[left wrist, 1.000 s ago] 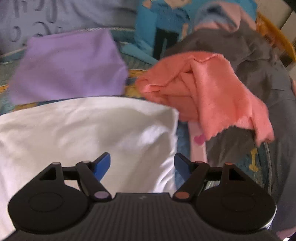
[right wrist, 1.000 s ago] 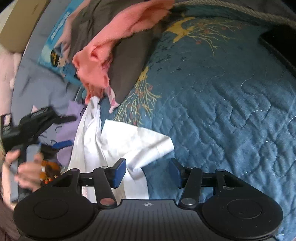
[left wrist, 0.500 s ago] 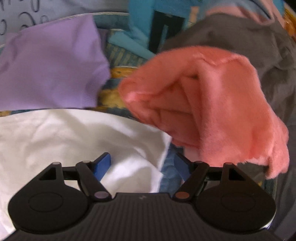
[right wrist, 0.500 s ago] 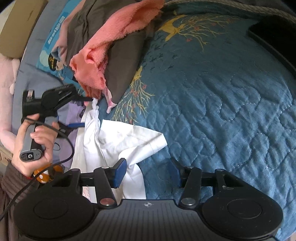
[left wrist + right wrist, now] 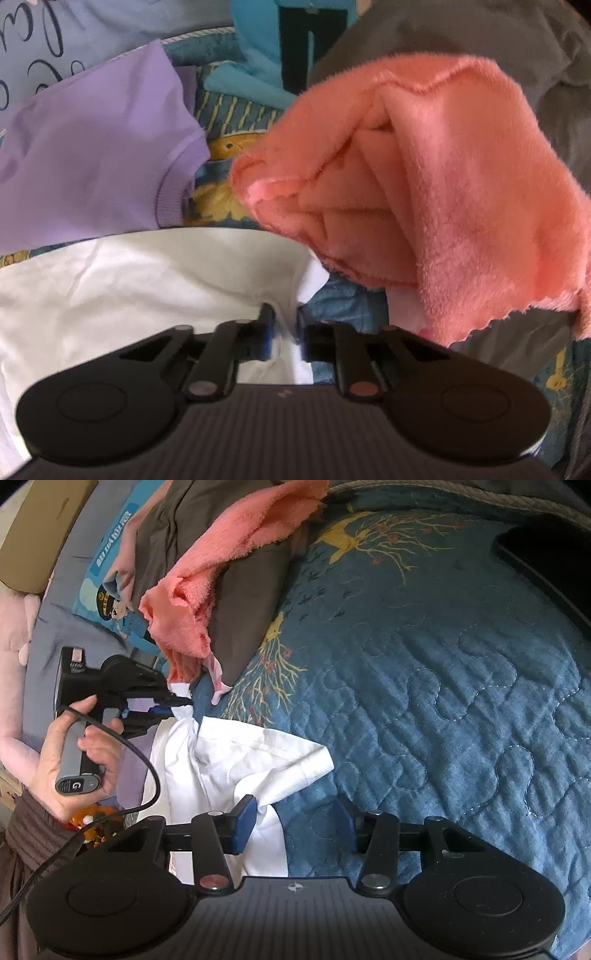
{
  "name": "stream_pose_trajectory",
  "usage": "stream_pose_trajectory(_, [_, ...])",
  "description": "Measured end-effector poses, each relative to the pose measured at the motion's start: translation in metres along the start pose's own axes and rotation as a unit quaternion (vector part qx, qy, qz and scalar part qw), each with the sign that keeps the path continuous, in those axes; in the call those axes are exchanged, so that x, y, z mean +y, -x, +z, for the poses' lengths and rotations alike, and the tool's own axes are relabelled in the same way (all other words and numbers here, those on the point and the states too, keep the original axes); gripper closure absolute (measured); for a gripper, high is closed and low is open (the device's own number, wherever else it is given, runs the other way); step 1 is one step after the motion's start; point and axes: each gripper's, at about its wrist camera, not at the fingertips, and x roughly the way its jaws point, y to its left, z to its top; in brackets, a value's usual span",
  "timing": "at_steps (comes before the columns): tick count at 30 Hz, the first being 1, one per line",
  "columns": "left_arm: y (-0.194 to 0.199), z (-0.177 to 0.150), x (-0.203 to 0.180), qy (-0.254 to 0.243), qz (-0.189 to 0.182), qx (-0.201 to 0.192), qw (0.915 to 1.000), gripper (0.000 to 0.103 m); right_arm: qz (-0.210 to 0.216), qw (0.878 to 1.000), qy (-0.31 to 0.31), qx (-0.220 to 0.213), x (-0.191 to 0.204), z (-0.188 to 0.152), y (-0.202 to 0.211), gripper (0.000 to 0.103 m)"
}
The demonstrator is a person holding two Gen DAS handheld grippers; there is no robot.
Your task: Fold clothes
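We had our left gripper point(image 5: 284, 332) pinched on a corner of the white shirt point(image 5: 236, 760) lying crumpled on the blue quilt point(image 5: 424, 686), our right gripper point(image 5: 295, 821) spread wide and empty over its nearer edge, so, we judged, the next move called for clamping there.

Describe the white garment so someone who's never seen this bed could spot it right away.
On the blue quilted bedspread, look near its left edge, just below the grey pile topped by a salmon fleece cloth. The white garment lies crumpled there, the only plain white piece, beside a lilac top.
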Motion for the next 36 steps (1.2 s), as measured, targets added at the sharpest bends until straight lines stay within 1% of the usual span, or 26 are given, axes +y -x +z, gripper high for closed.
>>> stream_pose_trajectory(2, [0.002, 0.0, 0.011, 0.016, -0.02, 0.002, 0.9997, 0.093, 0.004, 1.0, -0.001, -0.001, 0.0, 0.0, 0.001, 0.056])
stream_pose_trajectory(4, [0.004, 0.001, 0.02, 0.029, -0.037, 0.004, 0.9989, 0.093, 0.018, 1.0, -0.018, -0.001, -0.003, 0.0, 0.001, 0.055])
stream_pose_trajectory(5, [0.006, 0.0, 0.02, 0.027, -0.038, 0.002, 0.9989, 0.093, 0.025, 0.999, -0.026, -0.002, -0.005, 0.0, 0.001, 0.055])
stream_pose_trajectory(8, [0.008, -0.001, 0.019, 0.023, -0.04, -0.002, 0.9989, 0.093, 0.049, 0.995, -0.088, 0.005, -0.017, 0.002, -0.004, 0.055])
stream_pose_trajectory(10, [0.008, -0.001, 0.018, 0.023, -0.039, -0.003, 0.999, 0.093, 0.057, 0.991, -0.117, 0.003, -0.02, 0.005, -0.008, 0.055])
stream_pose_trajectory(16, [0.007, -0.001, 0.019, 0.019, -0.042, -0.005, 0.9989, 0.093, 0.081, 0.976, -0.204, -0.002, -0.031, 0.014, -0.02, 0.056])
stream_pose_trajectory(17, [0.007, -0.001, 0.02, 0.021, -0.043, -0.004, 0.9989, 0.093, 0.085, 0.972, -0.218, -0.003, -0.032, 0.016, -0.022, 0.063])
stream_pose_trajectory(18, [0.007, -0.001, 0.02, 0.023, -0.044, -0.004, 0.9988, 0.093, 0.089, 0.968, -0.233, -0.004, -0.034, 0.017, -0.024, 0.092])
stream_pose_trajectory(19, [0.006, -0.001, 0.02, 0.024, -0.044, -0.003, 0.9987, 0.093, 0.087, 0.971, -0.223, -0.01, -0.031, 0.018, -0.02, 0.099])
stream_pose_trajectory(20, [0.007, -0.001, 0.021, 0.026, -0.045, -0.003, 0.9987, 0.093, 0.085, 0.973, -0.212, -0.017, -0.028, 0.019, -0.017, 0.1])
stream_pose_trajectory(22, [0.009, -0.001, 0.022, 0.029, -0.049, -0.004, 0.9984, 0.093, 0.082, 0.978, -0.192, -0.03, -0.022, 0.021, -0.01, 0.1])
stream_pose_trajectory(24, [0.015, -0.002, 0.025, 0.032, -0.056, -0.008, 0.9979, 0.093, 0.074, 0.987, -0.13, -0.063, -0.007, 0.024, 0.013, 0.1])
stream_pose_trajectory(25, [0.019, -0.002, 0.027, 0.034, -0.061, -0.011, 0.9975, 0.093, 0.071, 0.989, -0.105, -0.077, -0.001, 0.025, 0.023, 0.1])
stream_pose_trajectory(29, [0.032, 0.0, 0.03, 0.036, -0.077, -0.024, 0.9961, 0.093, 0.042, 0.992, -0.058, -0.105, 0.005, 0.025, 0.047, 0.1])
stream_pose_trajectory(32, [0.029, 0.0, 0.031, 0.043, -0.08, -0.008, 0.9958, 0.093, 0.038, 0.994, -0.051, -0.095, 0.009, 0.021, 0.046, 0.1])
stream_pose_trajectory(34, [0.029, -0.002, 0.031, 0.044, -0.083, -0.007, 0.9955, 0.093, 0.035, 0.994, -0.046, -0.088, 0.012, 0.018, 0.045, 0.1])
stream_pose_trajectory(36, [0.035, -0.004, 0.033, 0.035, -0.086, -0.017, 0.9955, 0.093, 0.065, 0.993, 0.011, -0.094, 0.033, 0.013, 0.054, 0.1])
